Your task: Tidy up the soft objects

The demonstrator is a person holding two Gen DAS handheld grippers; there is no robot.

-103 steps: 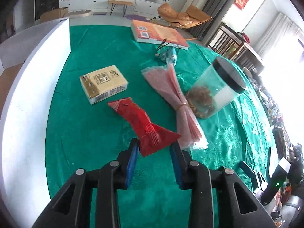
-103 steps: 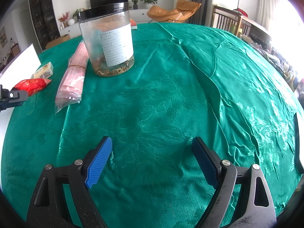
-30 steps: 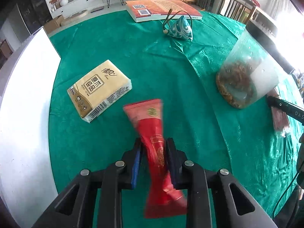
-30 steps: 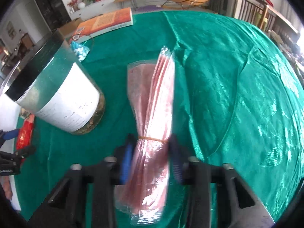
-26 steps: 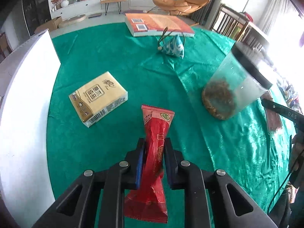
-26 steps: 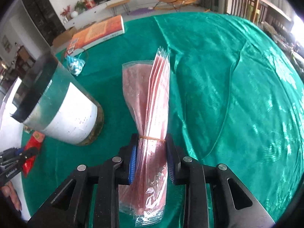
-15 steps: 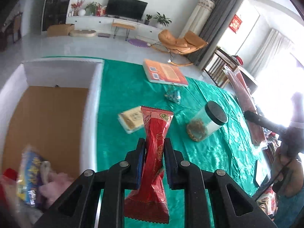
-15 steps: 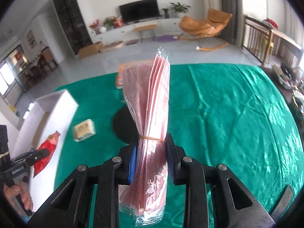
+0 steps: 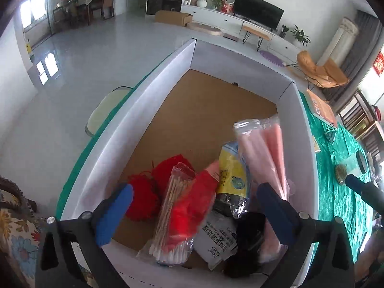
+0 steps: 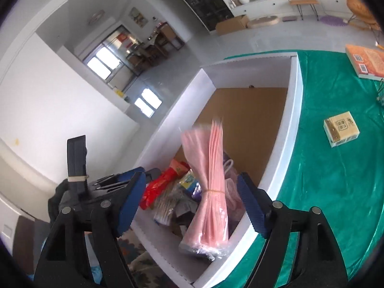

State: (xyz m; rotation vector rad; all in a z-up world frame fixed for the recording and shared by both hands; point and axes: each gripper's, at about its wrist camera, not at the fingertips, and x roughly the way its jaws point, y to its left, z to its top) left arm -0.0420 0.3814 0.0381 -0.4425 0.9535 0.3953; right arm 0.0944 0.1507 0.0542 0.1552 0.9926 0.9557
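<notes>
Both grippers hang over a white box (image 9: 153, 88) with a brown cardboard floor. My left gripper (image 9: 194, 213) has its jaws opening wide. The red snack packet (image 9: 192, 204) is blurred and loose between them, over the pile in the box, with neither pad touching it. My right gripper (image 10: 192, 205) is opening too. The pink bundle of plastic bags (image 10: 211, 184), tied with a rubber band, stands free between its jaws above the box's near corner. That pink bundle (image 9: 261, 153) also shows in the left wrist view, as does the red packet (image 10: 160, 187) in the right wrist view.
The box holds red yarn (image 9: 144, 192), a cotton swab pack (image 9: 172, 211), a yellow-blue packet (image 9: 232, 175) and a white packet (image 9: 216, 237). On the green tablecloth (image 10: 336, 180) lie a tissue pack (image 10: 340, 132) and an orange book (image 10: 367, 62). A clear jar (image 9: 348, 168) stands far right.
Both grippers swung from above the table to above the white box and opened. The red packet and the pink bundle, gripped half a second ago, are now released.
</notes>
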